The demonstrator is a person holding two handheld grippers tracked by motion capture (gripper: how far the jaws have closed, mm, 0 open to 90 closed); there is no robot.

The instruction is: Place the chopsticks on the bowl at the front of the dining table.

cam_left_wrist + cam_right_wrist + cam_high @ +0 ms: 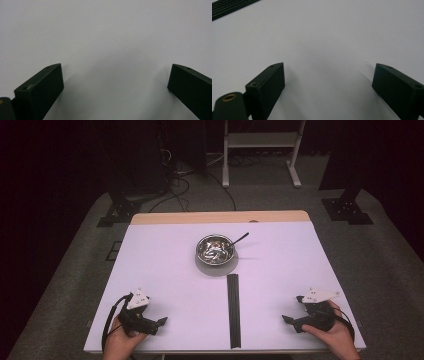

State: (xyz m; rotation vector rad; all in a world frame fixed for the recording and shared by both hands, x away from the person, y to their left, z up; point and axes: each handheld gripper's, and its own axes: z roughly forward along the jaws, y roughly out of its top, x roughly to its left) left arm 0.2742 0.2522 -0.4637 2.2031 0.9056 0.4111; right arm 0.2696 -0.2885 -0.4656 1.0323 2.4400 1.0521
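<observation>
since both grippers, left [161, 321] and right [286, 318], rest with jaws wide and empty on the counter [165, 265], a hasty reach could nudge the strip [233, 310] or tip the bowl [215, 248].

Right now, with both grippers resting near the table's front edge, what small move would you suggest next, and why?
Probably ease the right gripper toward the black strip: its jaws stand open and empty, and the strip lies untouched between the two grippers.
</observation>
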